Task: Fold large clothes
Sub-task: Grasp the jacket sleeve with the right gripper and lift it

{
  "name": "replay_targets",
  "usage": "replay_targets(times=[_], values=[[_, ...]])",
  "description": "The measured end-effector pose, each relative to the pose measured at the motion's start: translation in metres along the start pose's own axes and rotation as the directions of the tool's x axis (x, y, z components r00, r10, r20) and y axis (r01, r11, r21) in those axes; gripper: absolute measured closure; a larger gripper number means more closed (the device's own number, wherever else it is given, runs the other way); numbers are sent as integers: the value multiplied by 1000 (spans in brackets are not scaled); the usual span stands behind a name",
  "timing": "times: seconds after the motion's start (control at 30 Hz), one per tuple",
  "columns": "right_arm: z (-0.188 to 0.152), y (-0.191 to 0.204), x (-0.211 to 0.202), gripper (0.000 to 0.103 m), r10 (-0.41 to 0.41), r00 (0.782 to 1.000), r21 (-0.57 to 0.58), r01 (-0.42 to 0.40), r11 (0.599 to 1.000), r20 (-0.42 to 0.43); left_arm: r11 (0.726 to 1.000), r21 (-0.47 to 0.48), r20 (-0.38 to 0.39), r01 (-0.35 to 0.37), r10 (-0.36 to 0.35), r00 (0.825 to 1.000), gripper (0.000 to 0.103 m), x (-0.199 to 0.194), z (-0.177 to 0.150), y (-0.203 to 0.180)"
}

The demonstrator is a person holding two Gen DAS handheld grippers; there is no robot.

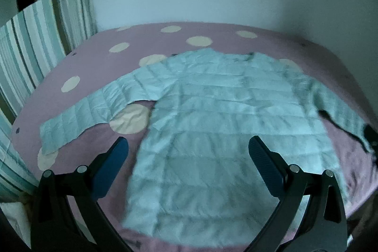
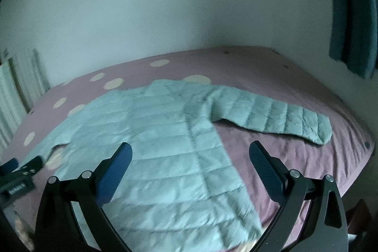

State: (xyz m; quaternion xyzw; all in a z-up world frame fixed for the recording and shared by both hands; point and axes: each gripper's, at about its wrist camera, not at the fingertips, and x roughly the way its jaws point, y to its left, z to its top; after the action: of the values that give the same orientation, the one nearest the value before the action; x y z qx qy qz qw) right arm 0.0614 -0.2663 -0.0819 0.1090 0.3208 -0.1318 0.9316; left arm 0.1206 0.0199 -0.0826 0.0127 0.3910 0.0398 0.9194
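A pale mint quilted jacket [image 1: 219,124] lies flat on a pink bed with both sleeves spread out. Its left sleeve [image 1: 78,119] reaches toward the bed's left edge. In the right wrist view the jacket [image 2: 165,145] lies ahead, with its right sleeve [image 2: 278,119] stretched to the right. My left gripper [image 1: 189,150] is open and empty above the jacket's lower left side. My right gripper [image 2: 191,157] is open and empty above the jacket's lower right side. The left gripper also shows at the far left of the right wrist view [image 2: 16,181].
The pink bedsheet [image 1: 99,49] has large cream dots. A striped cloth [image 1: 35,39] hangs along the bed's left side. A white wall stands behind the bed. A dark blue curtain [image 2: 352,15] hangs at the upper right. The bed's near right edge [image 2: 349,183] drops off.
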Motion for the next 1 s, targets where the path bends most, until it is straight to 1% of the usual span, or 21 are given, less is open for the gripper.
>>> replay_targets(times=[0.07, 0.13, 0.17, 0.23, 0.3, 0.33, 0.37, 0.4, 0.43, 0.47, 0.53, 0.63, 0.7, 0.77, 0.8, 0.87, 0.93, 1.0], values=[[7, -32, 30, 5, -27, 998, 59, 30, 998, -52, 998, -37, -16, -42, 41, 999, 2, 27, 5, 16], [10, -64, 51, 5, -35, 996, 130, 45, 990, -78, 994, -77, -47, -76, 73, 996, 2, 52, 10, 32], [12, -81, 60, 5, -58, 994, 172, 73, 982, -89, 989, -101, -63, -104, 98, 993, 2, 66, 11, 44], [13, -124, 77, 5, -123, 987, 267, 146, 953, -103, 980, -123, -75, -159, 151, 986, 2, 84, 11, 63], [13, -161, 89, 7, -160, 979, 335, 193, 922, -125, 967, -134, -84, -216, 206, 975, 2, 100, 10, 81], [12, -176, 93, 11, -188, 973, 361, 223, 905, -130, 960, -145, -99, -240, 228, 969, 2, 109, 9, 91], [12, -185, 95, 26, -209, 968, 372, 248, 895, -142, 955, -156, -112, -252, 236, 965, 2, 115, 7, 97], [11, -204, 99, 38, -233, 958, 401, 282, 872, -167, 949, -174, -129, -264, 244, 961, 2, 121, 5, 105], [9, -217, 100, 39, -236, 956, 435, 291, 852, -176, 942, -191, -142, -274, 250, 958, 2, 126, 4, 112], [7, -235, 100, 39, -245, 953, 478, 302, 825, -179, 934, -209, -152, -289, 261, 953, 2, 130, 2, 120], [3, -254, 100, 39, -280, 942, 519, 334, 786, -183, 921, -223, -164, -318, 287, 944, 2, 136, -1, 130], [-6, -276, 103, 38, -276, 939, 583, 345, 736, -207, 913, -234, -183, -335, 297, 937, 2, 143, -8, 138], [-15, -294, 112, 38, -234, 946, 637, 323, 700, -222, 904, -250, -202, -347, 302, 932, 2, 152, -12, 142], [-20, -302, 120, 38, -190, 955, 671, 294, 681, -227, 900, -263, -224, -348, 294, 929, 2, 160, -16, 145], [-23, -307, 125, 38, -173, 959, 694, 281, 663, -223, 896, -269, -234, -354, 295, 926, 2, 163, -18, 147], [-26, -313, 130, 38, -171, 963, 722, 269, 637, -208, 890, -265, -250, -370, 307, 918, 2, 169, -21, 148], [-23, -313, 134, 38, -177, 967, 728, 254, 636, -183, 889, -256, -267, -379, 312, 912, 2, 174, -25, 148], [-16, -310, 140, 38, -188, 966, 734, 258, 628, -178, 890, -259, -270, -375, 306, 913, 2, 176, -28, 150]])
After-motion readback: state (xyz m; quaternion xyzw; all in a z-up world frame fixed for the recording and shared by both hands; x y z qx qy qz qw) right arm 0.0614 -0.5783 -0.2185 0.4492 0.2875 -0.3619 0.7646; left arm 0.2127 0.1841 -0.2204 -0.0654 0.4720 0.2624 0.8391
